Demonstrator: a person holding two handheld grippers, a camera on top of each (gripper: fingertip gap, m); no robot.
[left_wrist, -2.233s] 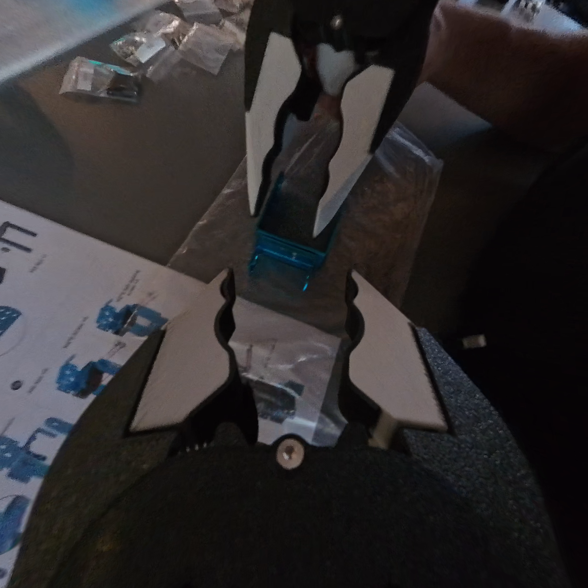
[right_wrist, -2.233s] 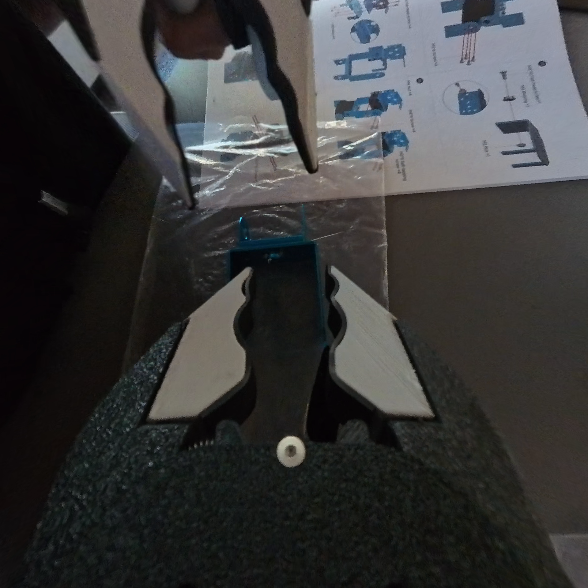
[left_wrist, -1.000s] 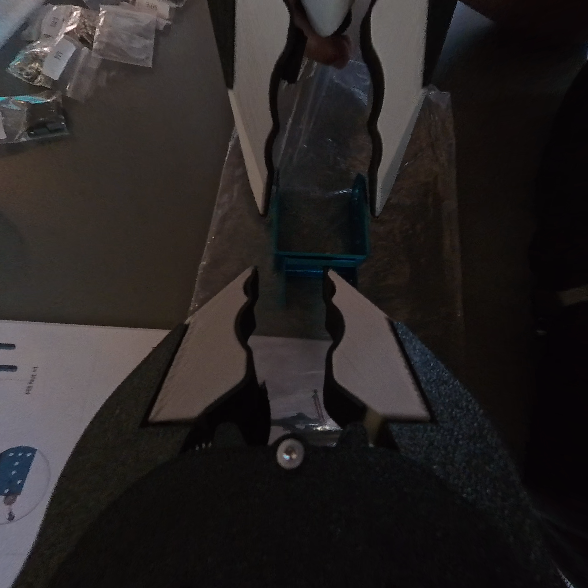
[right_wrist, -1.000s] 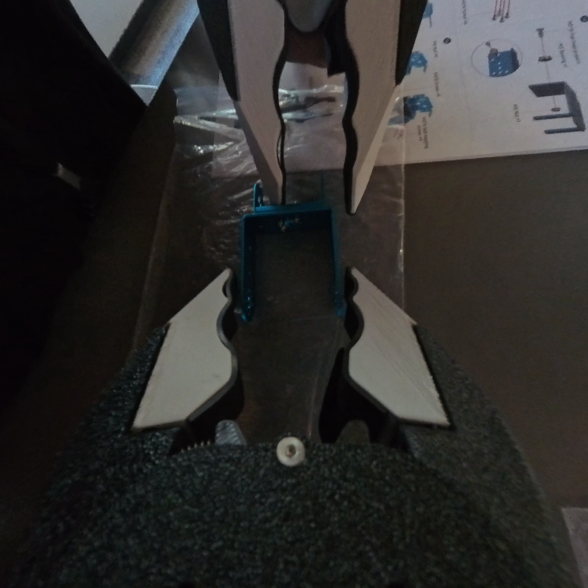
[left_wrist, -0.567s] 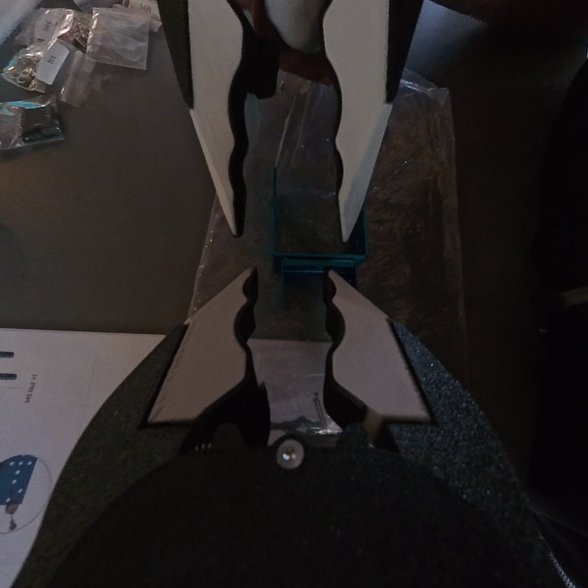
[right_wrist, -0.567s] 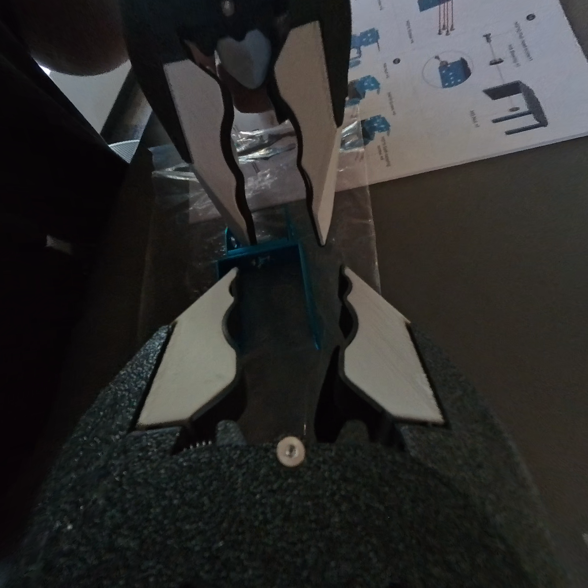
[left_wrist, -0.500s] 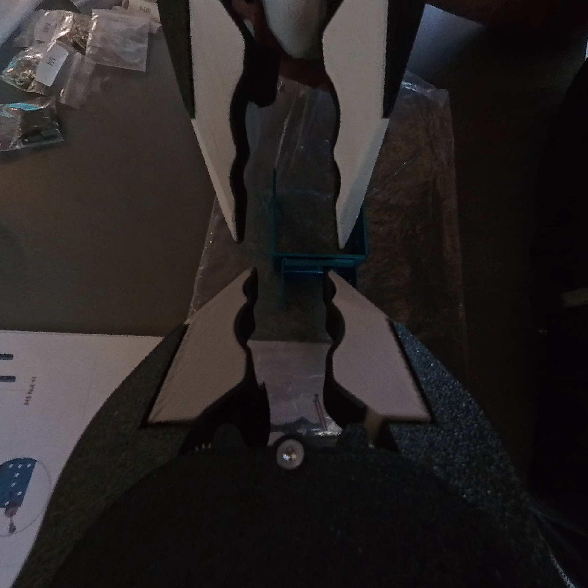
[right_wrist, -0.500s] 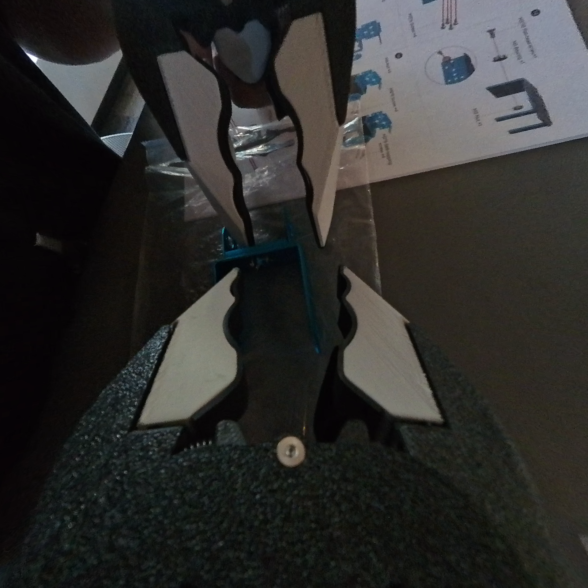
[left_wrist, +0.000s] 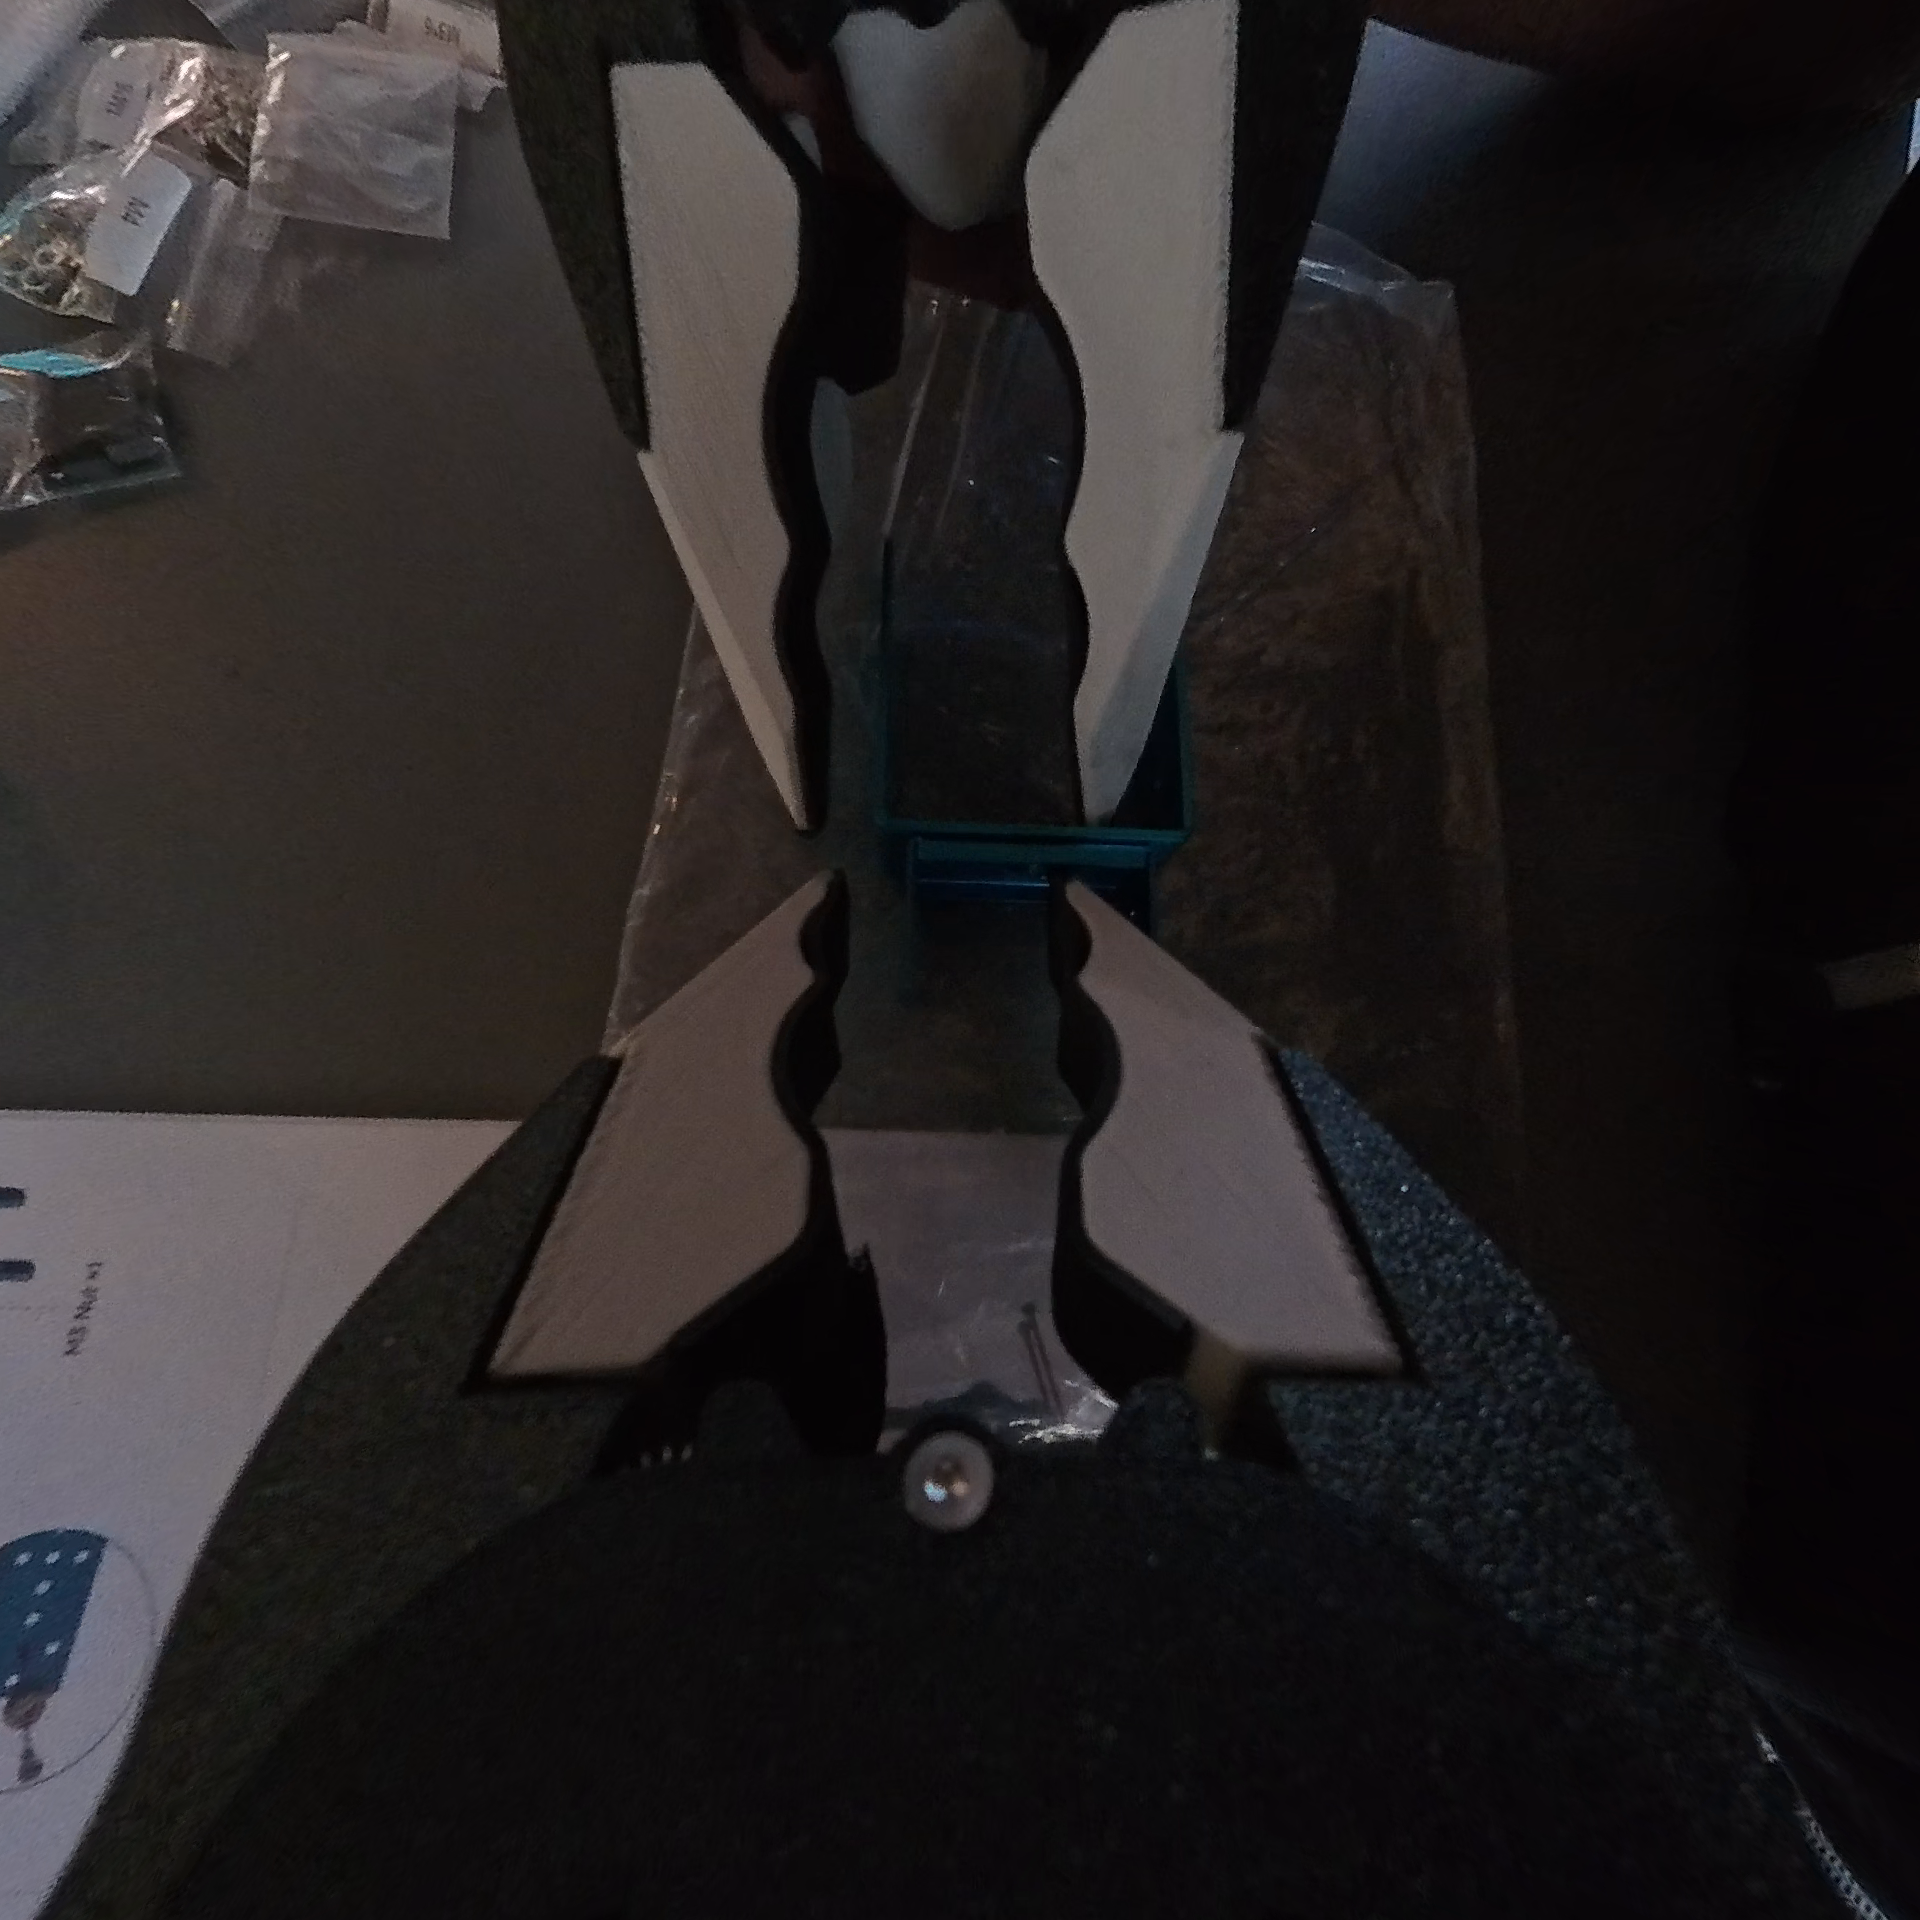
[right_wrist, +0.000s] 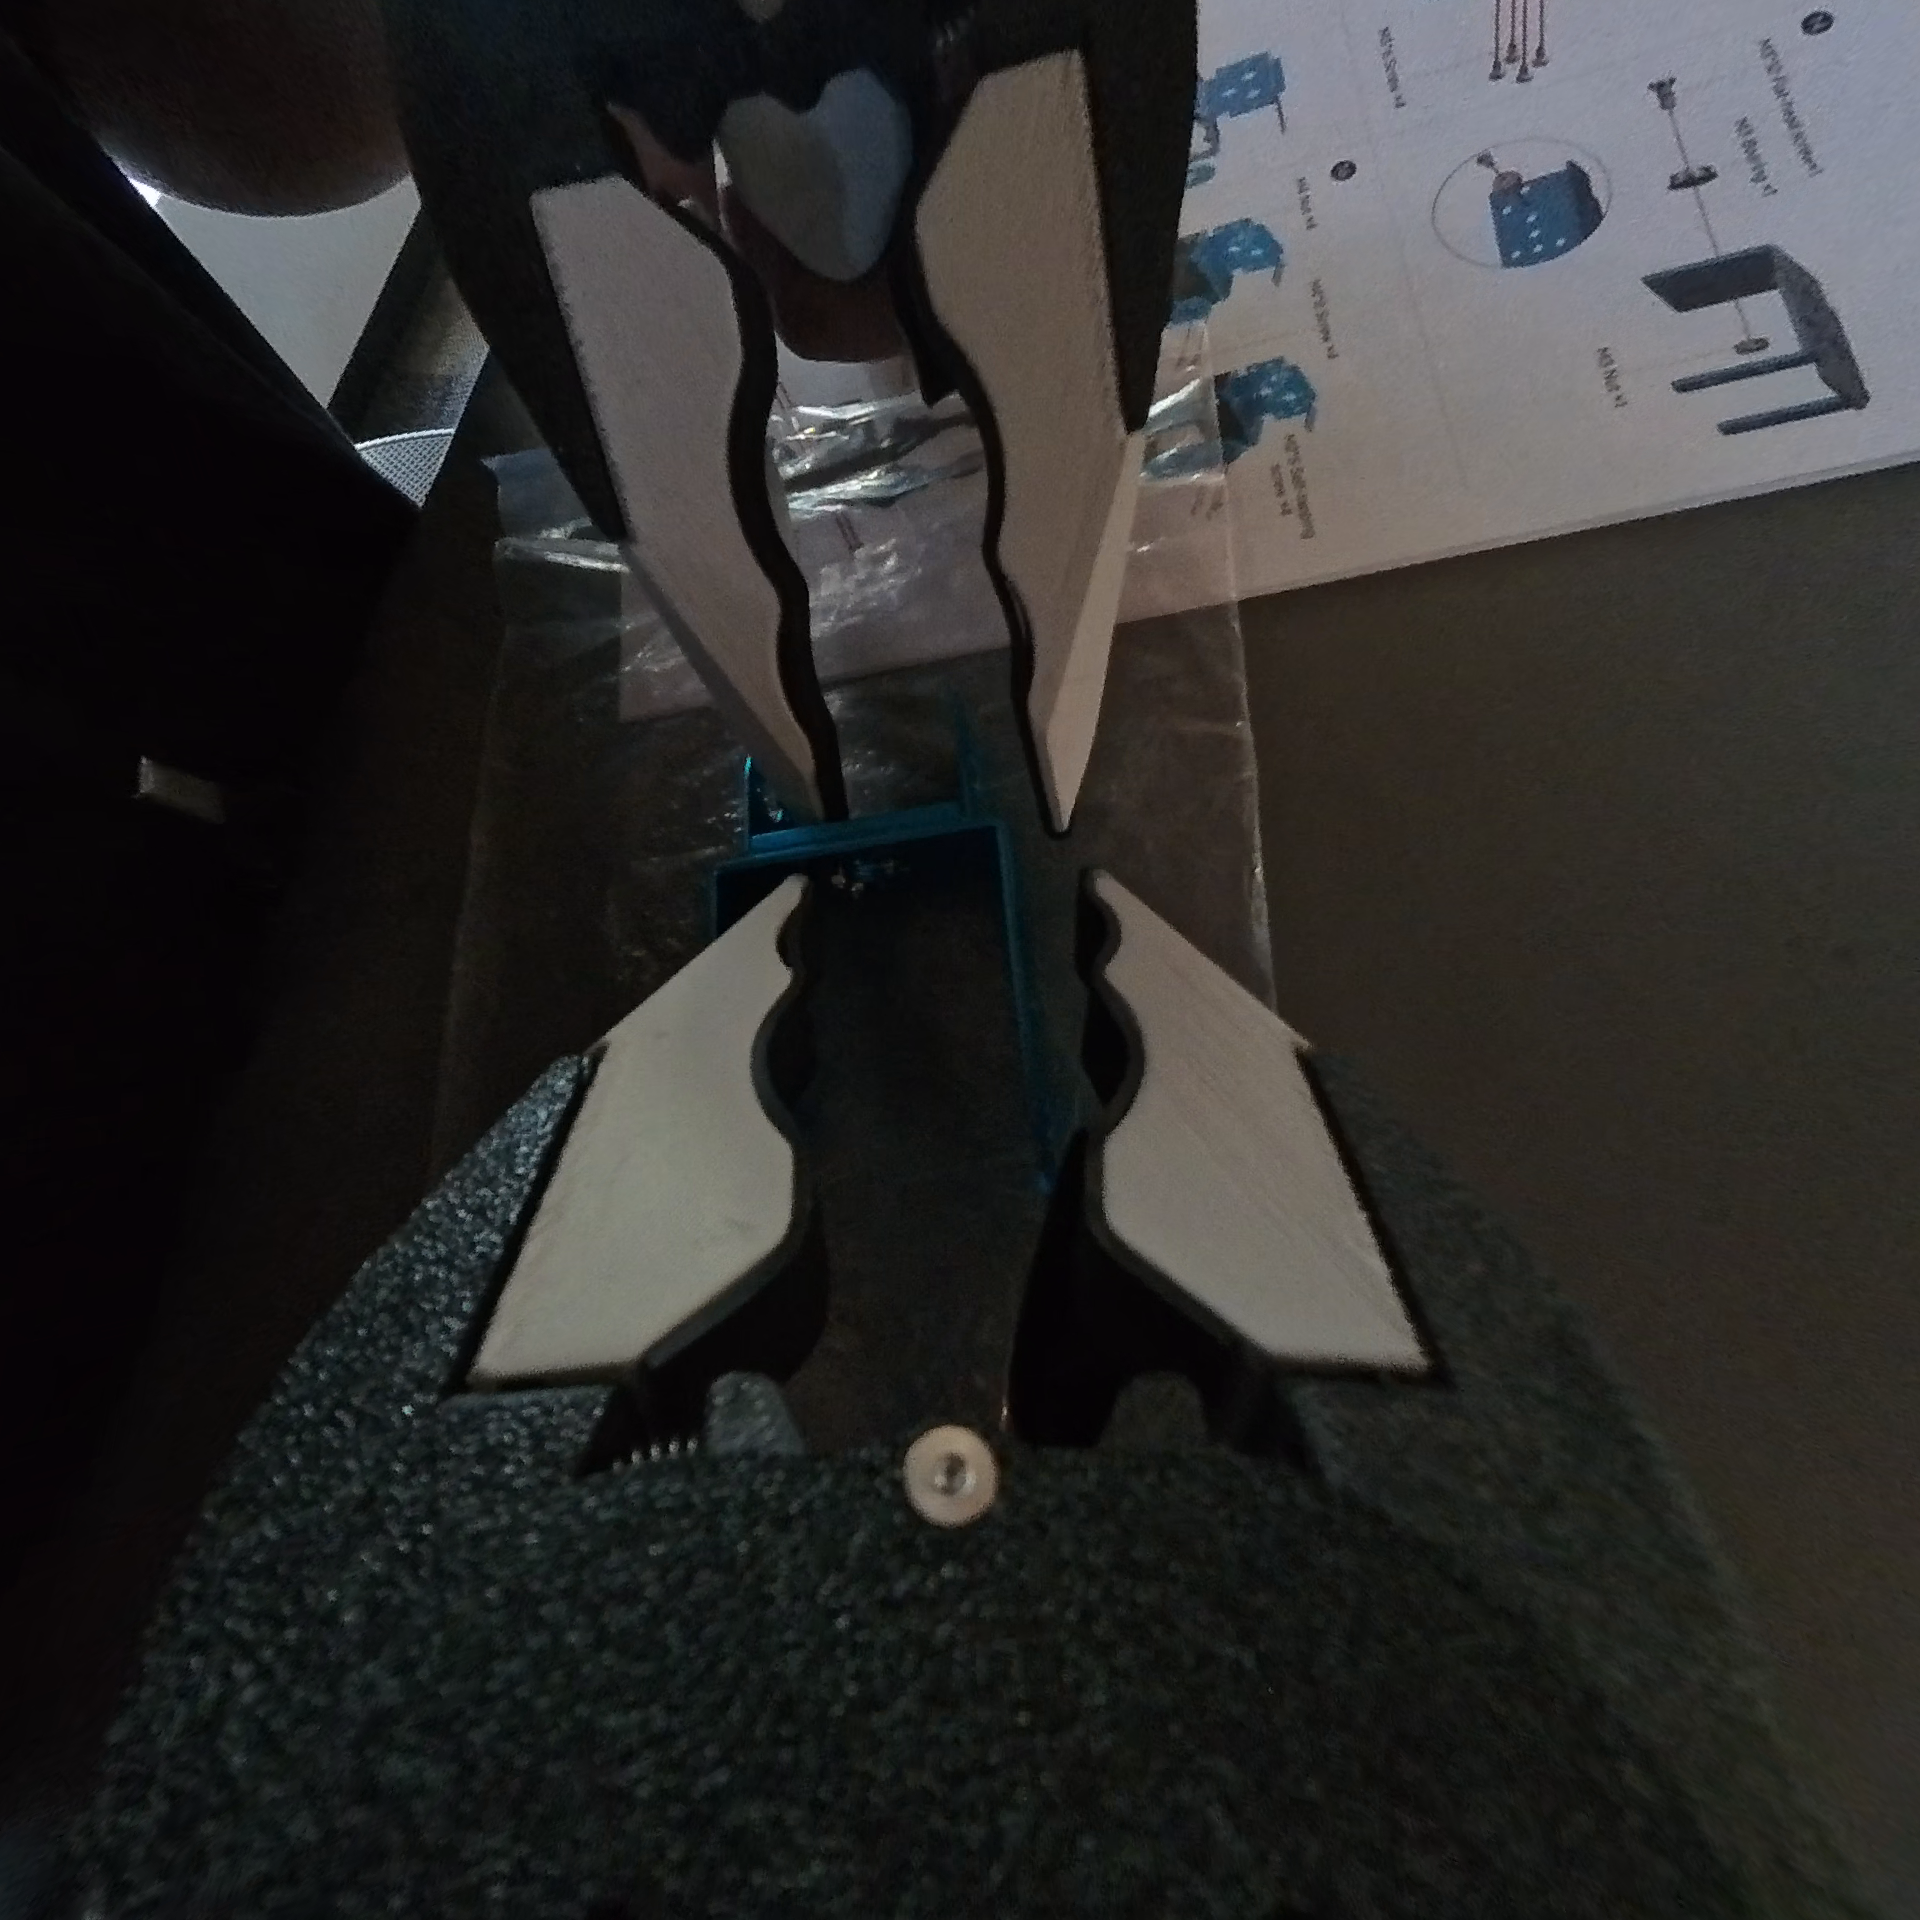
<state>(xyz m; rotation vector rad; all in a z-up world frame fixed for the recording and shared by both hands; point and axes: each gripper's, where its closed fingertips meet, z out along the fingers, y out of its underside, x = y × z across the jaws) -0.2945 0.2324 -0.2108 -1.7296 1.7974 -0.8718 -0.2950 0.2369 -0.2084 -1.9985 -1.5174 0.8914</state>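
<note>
A blue U-shaped metal bracket (left_wrist: 1029, 862) lies inside a clear plastic bag (left_wrist: 1340, 727) on the dark table. My left gripper (left_wrist: 951, 883) is open, its tips just short of the bracket's cross bar. My right gripper (left_wrist: 951, 821) comes in from the opposite side, tip to tip with the left one. In the right wrist view my right gripper (right_wrist: 945, 878) is open over the bracket (right_wrist: 862, 840). One bracket arm (right_wrist: 1023, 987) lies inside the gap and the other is hidden under the left finger. The left gripper (right_wrist: 940, 821) points down at the cross bar.
A white instruction sheet (left_wrist: 260, 1247) with blue drawings lies beside the bag; it also shows in the right wrist view (right_wrist: 1558, 312). Several small bags of hardware (left_wrist: 156, 208) lie at the far left. A small bag of screws (left_wrist: 987, 1330) lies under my left gripper. A dark bulk (right_wrist: 156, 727) borders the table. My two grippers' fingertips are within a few centimetres of each other.
My right gripper has shifted sideways across the bracket and its jaws have narrowed a little. My left gripper has stayed in place with the same opening.
</note>
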